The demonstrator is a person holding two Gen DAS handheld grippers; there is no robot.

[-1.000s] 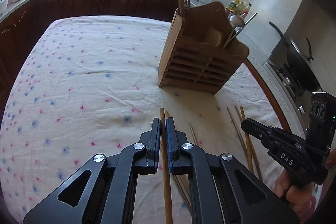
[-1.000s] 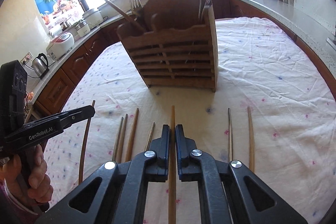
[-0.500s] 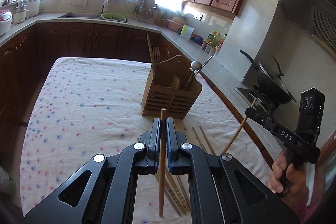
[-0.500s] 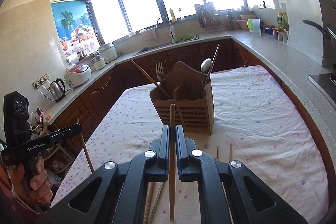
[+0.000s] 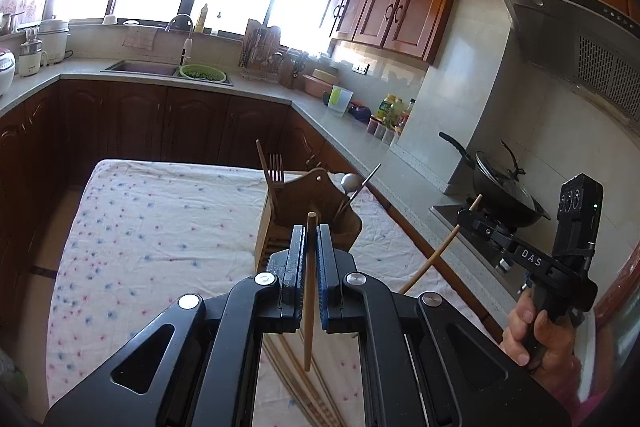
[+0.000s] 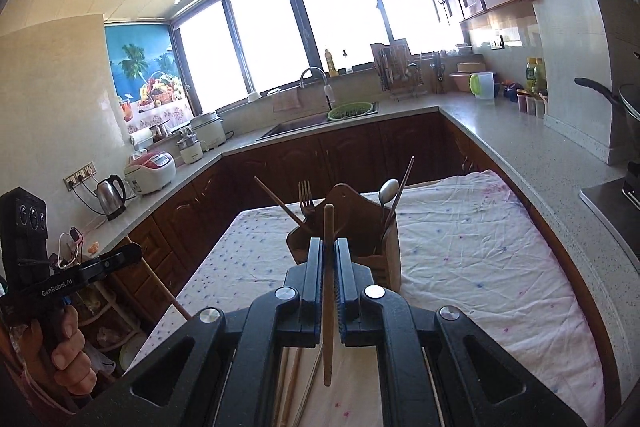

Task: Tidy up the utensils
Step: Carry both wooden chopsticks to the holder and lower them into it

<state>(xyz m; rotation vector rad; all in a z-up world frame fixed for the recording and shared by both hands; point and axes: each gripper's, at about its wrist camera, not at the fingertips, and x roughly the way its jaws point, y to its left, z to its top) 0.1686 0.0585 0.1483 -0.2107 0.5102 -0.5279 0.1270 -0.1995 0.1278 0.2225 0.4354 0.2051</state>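
Your left gripper [image 5: 308,259] and right gripper [image 6: 329,267] each pinch one slim, smooth wooden chopstick [image 5: 308,291] [image 6: 328,291] above the floral-print tablecloth [image 5: 160,227], with the slatted wooden utensil holder [image 6: 360,227] standing beyond.

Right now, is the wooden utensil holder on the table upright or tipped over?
Upright. The utensil holder stands on its base on the tablecloth, with a fork and spoon sticking up out of it.
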